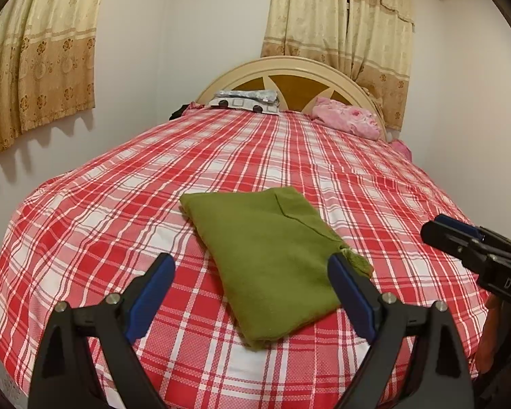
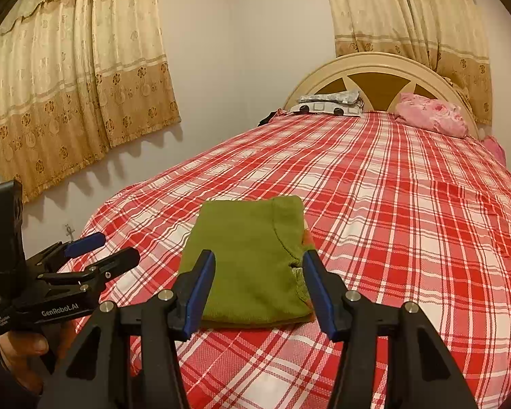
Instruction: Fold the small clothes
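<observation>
Both grippers, left (image 1: 252, 293) and right (image 2: 259, 289), are hovering spread, pinching nothing; the soft, light cloth (image 1: 269, 255) is lying folded, best pinched at an edge.

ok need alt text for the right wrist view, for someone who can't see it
A folded green garment lies flat on a red and white plaid bedspread, framed between the open right gripper. The left gripper, also open, hovers at the left edge; pillows rest against the headboard.
</observation>
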Tool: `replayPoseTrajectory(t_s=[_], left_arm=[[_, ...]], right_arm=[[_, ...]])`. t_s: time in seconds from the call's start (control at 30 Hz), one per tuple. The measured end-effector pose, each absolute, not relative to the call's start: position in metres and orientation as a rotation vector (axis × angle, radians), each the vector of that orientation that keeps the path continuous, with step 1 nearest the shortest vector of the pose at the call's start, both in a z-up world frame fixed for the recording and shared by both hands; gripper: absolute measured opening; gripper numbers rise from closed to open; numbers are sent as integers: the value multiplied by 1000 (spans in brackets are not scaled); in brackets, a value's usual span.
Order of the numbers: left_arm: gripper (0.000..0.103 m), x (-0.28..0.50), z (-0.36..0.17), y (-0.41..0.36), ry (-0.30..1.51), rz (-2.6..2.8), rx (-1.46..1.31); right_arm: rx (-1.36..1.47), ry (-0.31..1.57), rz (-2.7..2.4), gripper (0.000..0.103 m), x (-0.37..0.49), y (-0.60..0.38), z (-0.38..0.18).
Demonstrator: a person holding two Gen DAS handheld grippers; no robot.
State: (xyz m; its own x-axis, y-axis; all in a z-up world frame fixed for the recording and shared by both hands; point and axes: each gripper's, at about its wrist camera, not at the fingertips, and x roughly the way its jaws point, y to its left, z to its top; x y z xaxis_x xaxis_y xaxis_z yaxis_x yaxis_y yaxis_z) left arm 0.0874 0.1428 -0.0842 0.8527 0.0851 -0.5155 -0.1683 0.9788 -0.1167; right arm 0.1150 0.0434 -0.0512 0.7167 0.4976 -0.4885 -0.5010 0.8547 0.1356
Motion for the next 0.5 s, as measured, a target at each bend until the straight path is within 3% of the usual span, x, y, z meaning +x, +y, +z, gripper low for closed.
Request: replayPoseTrajectory(t_s=[0.5], left_arm=[[95,89,-86,141,547,149,-143]], right_arm=[[-14,529,560,55,114,45,-50]])
